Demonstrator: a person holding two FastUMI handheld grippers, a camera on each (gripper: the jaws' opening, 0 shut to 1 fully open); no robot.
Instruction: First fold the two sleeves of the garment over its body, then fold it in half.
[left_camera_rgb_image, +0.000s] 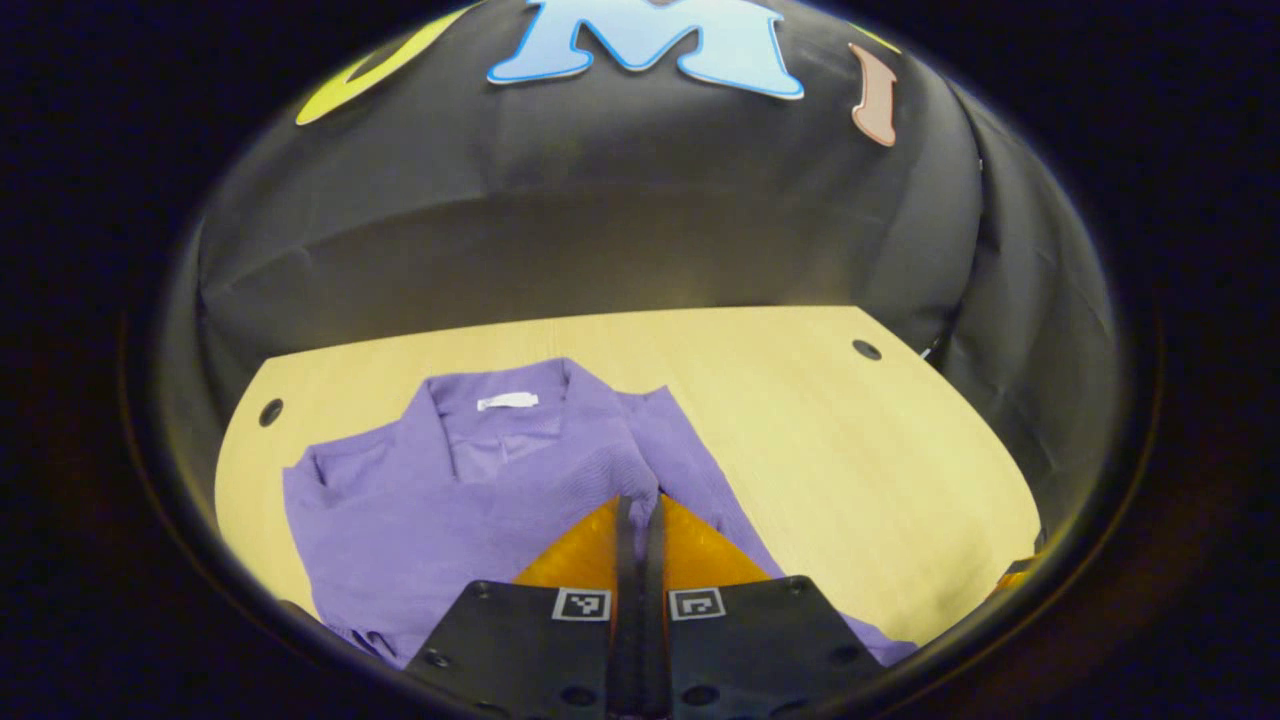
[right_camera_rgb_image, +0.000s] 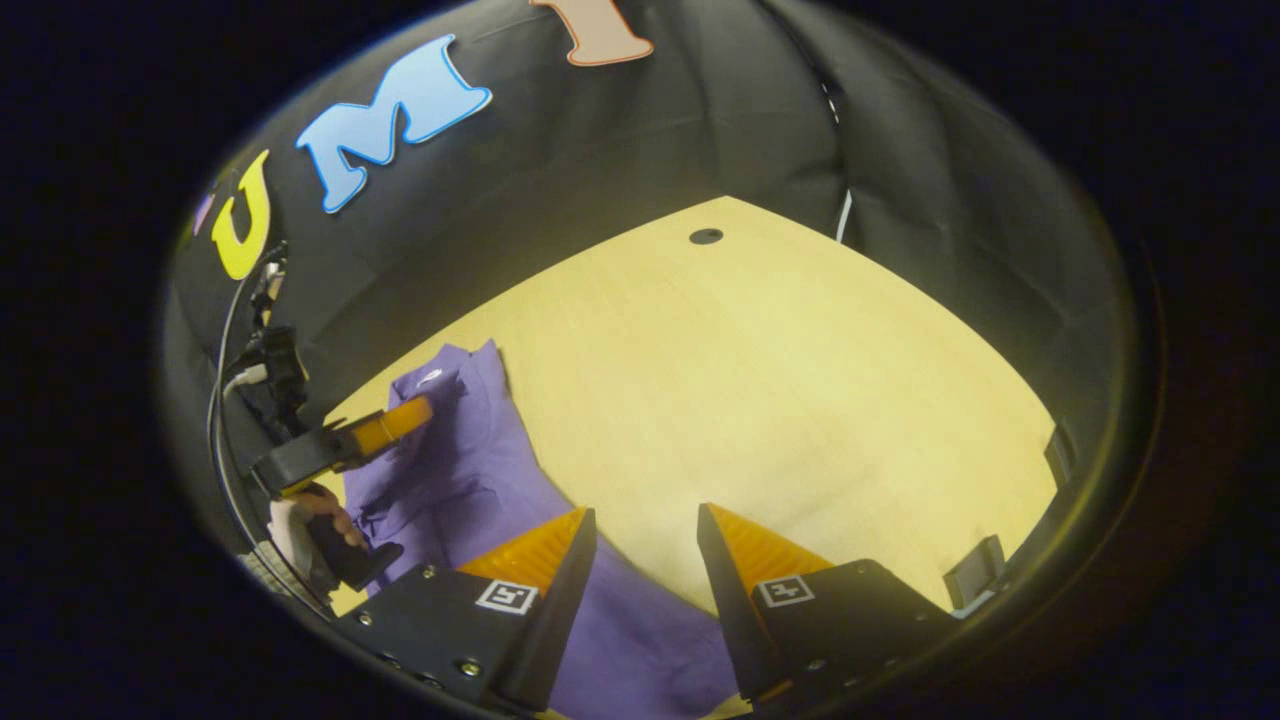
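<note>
A purple garment (left_camera_rgb_image: 450, 500) lies spread on the wooden table (left_camera_rgb_image: 850, 450), collar and white neck label (left_camera_rgb_image: 507, 401) toward the far side. A long fold runs down its right side. My left gripper (left_camera_rgb_image: 638, 498) is shut, its fingers pressed together just above the cloth near the middle; I see no fabric lifted between them. In the right gripper view the same garment (right_camera_rgb_image: 470, 480) lies at the left, and the left gripper (right_camera_rgb_image: 400, 420) hovers over its collar end, held by a hand (right_camera_rgb_image: 300, 520). My right gripper (right_camera_rgb_image: 645, 512) stands open over the garment's near right edge, with cloth below the gap.
Bare wood (right_camera_rgb_image: 750, 380) stretches to the right of the garment up to the black cloth wall. Round holes (left_camera_rgb_image: 867, 350) (left_camera_rgb_image: 270, 412) (right_camera_rgb_image: 706, 236) sit near the table's far corners. Cables (right_camera_rgb_image: 230, 380) hang at the left wall. A small black fixture (right_camera_rgb_image: 975, 570) sits at the right edge.
</note>
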